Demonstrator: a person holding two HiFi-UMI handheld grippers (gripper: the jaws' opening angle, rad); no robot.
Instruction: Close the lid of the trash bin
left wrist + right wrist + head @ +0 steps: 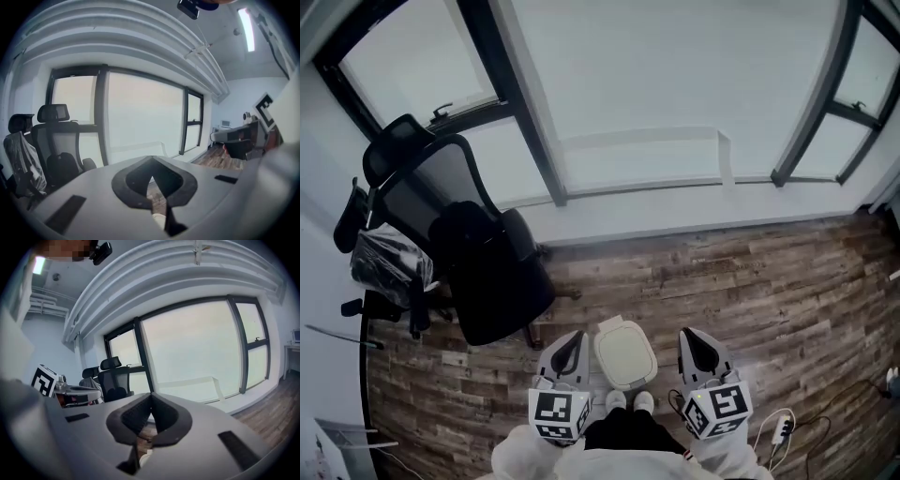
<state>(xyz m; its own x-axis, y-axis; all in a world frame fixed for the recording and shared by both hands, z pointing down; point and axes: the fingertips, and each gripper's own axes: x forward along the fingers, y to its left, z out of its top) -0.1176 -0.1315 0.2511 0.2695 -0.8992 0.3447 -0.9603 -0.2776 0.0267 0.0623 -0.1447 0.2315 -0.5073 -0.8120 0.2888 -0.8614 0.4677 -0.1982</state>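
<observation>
In the head view, the left gripper [574, 336] and the right gripper [692, 334] are hovering low over the wooden floor [750, 281]. The trash bin [625, 354] is sitting between them, just beside each, with its pale lid lying flat on top (already down, by the look of it). A black office chair [478, 253] is standing ahead and to the left of the left gripper, and a big window [675, 84] is filling the wall ahead of both.

In the left gripper view, the jaws are pressing tip to tip, clenched on nothing. The chair is showing off to their left and the window straight ahead.

In the right gripper view, the jaws are likewise meeting at the tips with nothing between them. The chair is sitting beyond them to the left.
</observation>
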